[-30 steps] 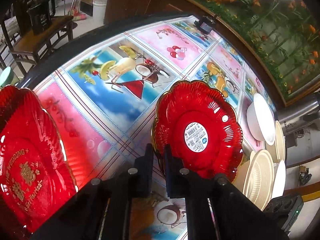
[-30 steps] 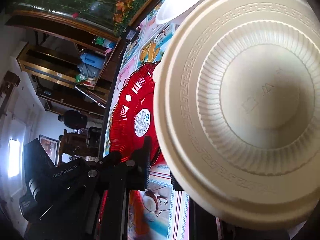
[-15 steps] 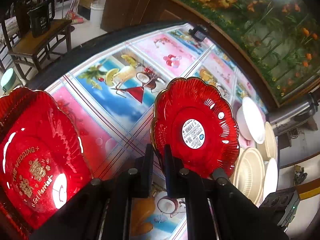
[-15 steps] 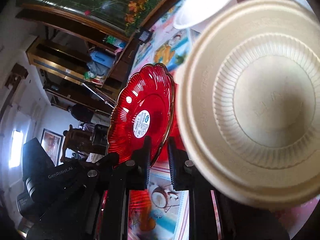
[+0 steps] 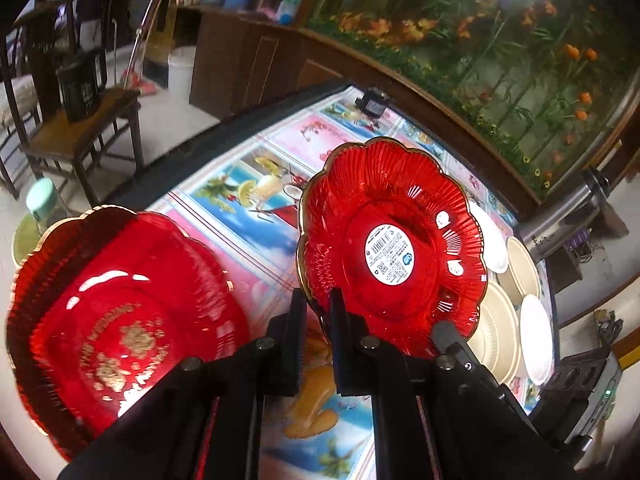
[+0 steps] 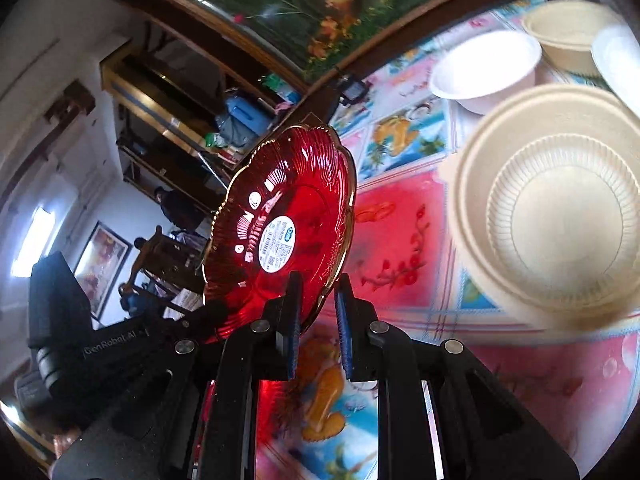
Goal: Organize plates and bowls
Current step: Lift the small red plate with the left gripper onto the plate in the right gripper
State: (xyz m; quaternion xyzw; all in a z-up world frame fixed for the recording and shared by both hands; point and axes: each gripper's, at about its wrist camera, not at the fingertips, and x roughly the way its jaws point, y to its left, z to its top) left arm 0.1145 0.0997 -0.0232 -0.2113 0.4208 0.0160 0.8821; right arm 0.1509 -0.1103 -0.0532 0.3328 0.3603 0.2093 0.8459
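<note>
- My left gripper (image 5: 318, 308) tilts down at the table (image 5: 256, 216), its fingers pinching the rim of a red scalloped plate (image 5: 390, 248) held on edge above the tablecloth.
- My right gripper (image 6: 318, 312) pinches that plate's rim too, beside the other gripper body.
- A stack of red plates (image 5: 120, 332) sits lower left.
- A cream bowl (image 6: 556, 216) nests inside another; a white bowl (image 6: 486, 68) shows nothing inside.

red plate's lower rim (image 5: 390, 248): hidden behind my hand-held gripper's fingers (image 5: 340, 344).
cream bowl (image 6: 560, 216): motion-blurred for me, right frame edge.
sticker text (image 6: 276, 243): too small to read.
</note>
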